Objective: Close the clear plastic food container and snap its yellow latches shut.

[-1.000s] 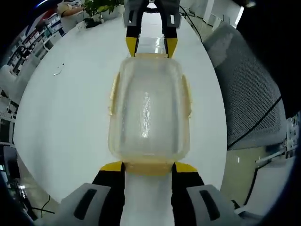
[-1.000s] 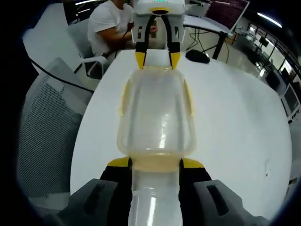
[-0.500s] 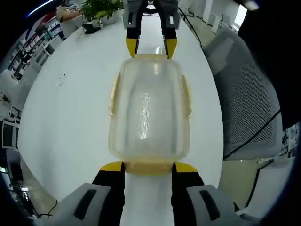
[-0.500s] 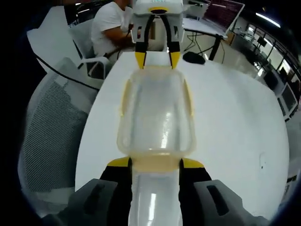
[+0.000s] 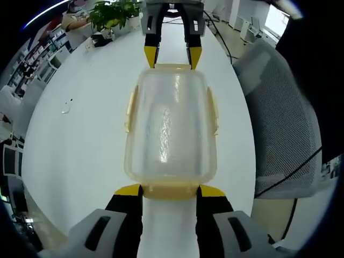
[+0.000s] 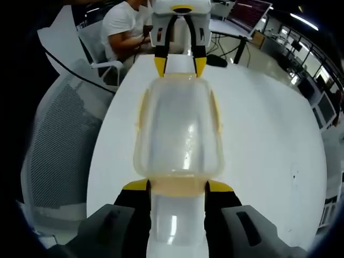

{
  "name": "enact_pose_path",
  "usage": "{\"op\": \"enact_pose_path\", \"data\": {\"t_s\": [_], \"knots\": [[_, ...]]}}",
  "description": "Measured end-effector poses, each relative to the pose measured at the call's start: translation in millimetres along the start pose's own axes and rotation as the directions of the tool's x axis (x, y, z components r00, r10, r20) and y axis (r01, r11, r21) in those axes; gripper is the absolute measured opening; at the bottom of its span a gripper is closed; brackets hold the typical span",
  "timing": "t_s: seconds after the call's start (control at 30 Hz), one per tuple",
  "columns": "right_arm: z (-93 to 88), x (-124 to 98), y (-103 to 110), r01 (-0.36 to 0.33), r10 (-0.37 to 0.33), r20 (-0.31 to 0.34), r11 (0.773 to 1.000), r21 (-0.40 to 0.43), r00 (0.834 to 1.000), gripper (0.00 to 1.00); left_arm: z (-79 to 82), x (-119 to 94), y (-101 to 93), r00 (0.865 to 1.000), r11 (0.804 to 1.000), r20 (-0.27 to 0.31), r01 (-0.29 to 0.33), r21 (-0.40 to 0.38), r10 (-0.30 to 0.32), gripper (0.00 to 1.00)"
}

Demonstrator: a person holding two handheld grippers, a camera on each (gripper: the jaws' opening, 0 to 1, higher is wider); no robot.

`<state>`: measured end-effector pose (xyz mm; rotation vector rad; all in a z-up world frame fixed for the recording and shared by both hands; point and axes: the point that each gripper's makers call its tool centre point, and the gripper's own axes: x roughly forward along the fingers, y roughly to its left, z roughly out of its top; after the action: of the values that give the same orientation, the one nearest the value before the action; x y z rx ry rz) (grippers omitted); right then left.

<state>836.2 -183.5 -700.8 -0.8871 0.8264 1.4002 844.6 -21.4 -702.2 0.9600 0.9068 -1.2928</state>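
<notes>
Left gripper view, nearest: left gripper (image 5: 169,189), jaws spread, yellow tips bracketing the near end latch (image 5: 169,190) of the clear plastic food container (image 5: 170,126); no clamp evident. Lid seated on the container, above the white table (image 5: 80,140). Yellow side latches (image 5: 129,110) along the long edges; whether snapped down cannot be told. Far end: right gripper (image 5: 172,54), jaws likewise apart, tips at the opposite end latch.

Compared with a second ago: container and both grippers in unchanged relation; only the background has shifted, so the whole held assembly has moved with the hands. Judged: end latches being pressed, no visible progress yet.

Right gripper view: right gripper (image 6: 177,188) near, left gripper (image 6: 180,64) far, mesh chair (image 6: 59,140) beside the table, seated person (image 6: 126,27) beyond.
</notes>
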Motion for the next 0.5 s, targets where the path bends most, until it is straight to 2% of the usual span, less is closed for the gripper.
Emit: {"op": "enact_pose_path", "data": {"t_s": [0.5], "knots": [[-38.4, -20.4, -1.9, 0.022, -0.022, -0.015, 1.000, 0.021, 1.000, 0.35, 42.5, 8.1, 4.6, 1.000, 1.000, 0.024, -0.010, 0.024, 0.009, 0.32]]}}
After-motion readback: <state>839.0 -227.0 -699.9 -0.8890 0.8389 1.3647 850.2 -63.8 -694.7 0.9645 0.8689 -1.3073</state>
